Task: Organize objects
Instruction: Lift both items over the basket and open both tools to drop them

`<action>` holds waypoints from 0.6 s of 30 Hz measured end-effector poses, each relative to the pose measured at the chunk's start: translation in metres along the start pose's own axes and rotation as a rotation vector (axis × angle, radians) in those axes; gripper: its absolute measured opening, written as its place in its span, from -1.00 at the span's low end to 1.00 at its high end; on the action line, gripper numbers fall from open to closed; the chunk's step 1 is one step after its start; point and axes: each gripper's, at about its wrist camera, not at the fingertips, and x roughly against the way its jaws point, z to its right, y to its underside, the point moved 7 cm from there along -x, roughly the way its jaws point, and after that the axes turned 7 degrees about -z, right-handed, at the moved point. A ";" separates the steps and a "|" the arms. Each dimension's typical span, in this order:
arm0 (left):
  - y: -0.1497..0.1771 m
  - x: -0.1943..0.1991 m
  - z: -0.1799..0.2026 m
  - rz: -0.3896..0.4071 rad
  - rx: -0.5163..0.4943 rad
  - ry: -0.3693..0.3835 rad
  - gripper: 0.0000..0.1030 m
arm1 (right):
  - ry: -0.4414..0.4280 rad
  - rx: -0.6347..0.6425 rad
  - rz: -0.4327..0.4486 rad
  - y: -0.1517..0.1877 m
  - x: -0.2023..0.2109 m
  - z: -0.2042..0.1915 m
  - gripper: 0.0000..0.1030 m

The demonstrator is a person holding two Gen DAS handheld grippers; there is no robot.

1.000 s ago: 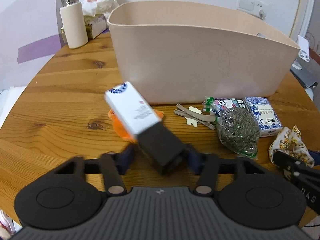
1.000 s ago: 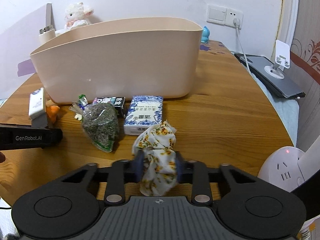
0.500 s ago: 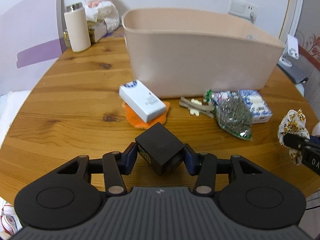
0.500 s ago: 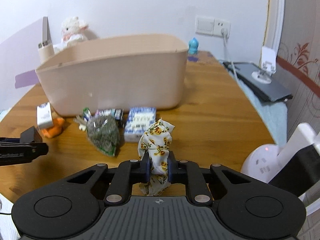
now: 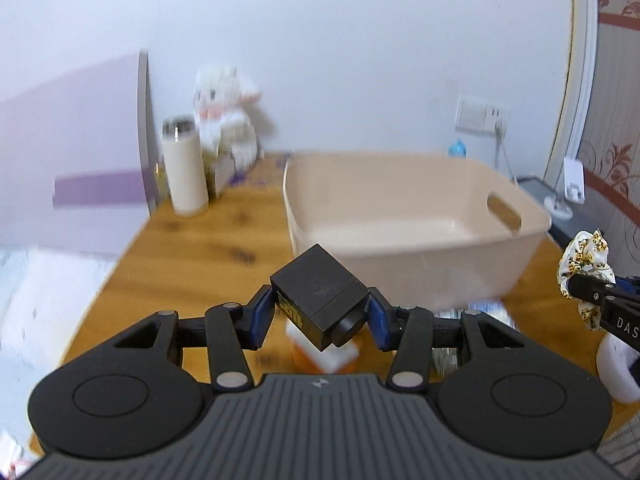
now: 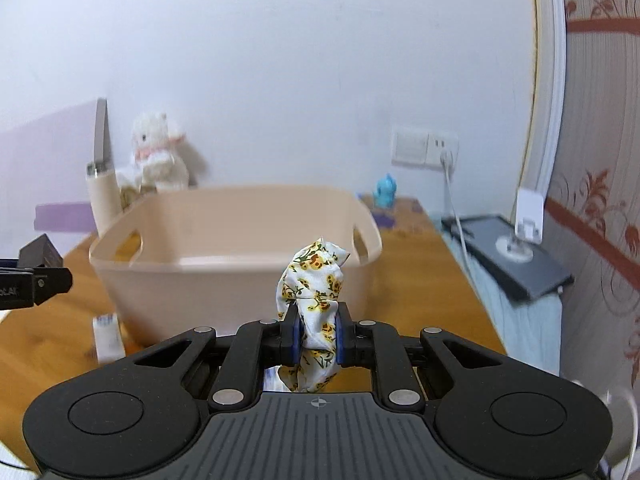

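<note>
Your left claw (image 5: 322,312) is clenched on the black cube (image 5: 318,296), which sits tilted between the blue pads with one corner up and a round lens-like face turned toward you. Your right claw (image 6: 316,336) is clenched on the floral cloth (image 6: 314,280), bunched upright with its long axis running vertically through the pads, some fabric hanging below them.

What matters for the move ahead is that the beige bin (image 5: 412,216) lies straight ahead of both claws and a little below them. Seen from the left claw, its near wall is just beyond the cube and offset slightly to the right; from the right claw, the bin is dead ahead, its rim directly behind the cloth. Both claws appear high enough to carry over the near wall, and neither looks clearly nearer than the other. The bin's long axis runs across your line of approach, handle slots at the two ends.

As far as you can see into the bin, the floor that shows is bare; the part behind the near wall is hidden.

Under the left claw, on the worktop (image 5: 200,248), lie a white box (image 5: 336,354) and something orange beneath it, with more small packets blurred to the right of it, all in front of the bin's near wall. These look like the items left to put away.
</note>
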 end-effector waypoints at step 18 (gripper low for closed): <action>-0.091 -0.088 0.031 0.070 -0.067 -0.051 -0.01 | -0.079 -0.065 0.022 -0.069 -0.076 -0.008 -0.71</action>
